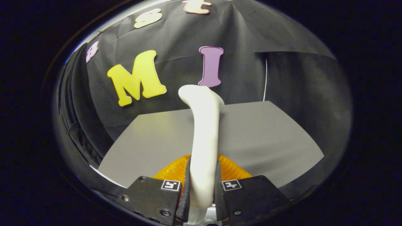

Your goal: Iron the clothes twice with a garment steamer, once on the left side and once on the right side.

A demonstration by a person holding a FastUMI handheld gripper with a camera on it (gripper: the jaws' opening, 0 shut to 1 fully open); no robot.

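The white garment steamer point(203, 138) is clamped between both fingers of the hand-held gripper point(202, 191), its head projecting ahead above the grey bench point(267, 135); something orange point(232, 171) is seen beneath.

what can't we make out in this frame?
- Garment steamer: its lower end is hidden in the gripper view, clamped between the hand-held gripper fingers.
- Orange clothes: mostly covered by the fingers and the steamer, so shape and lay on the grey table are unclear.
- Steamer face: turned away, steam can't be judged.
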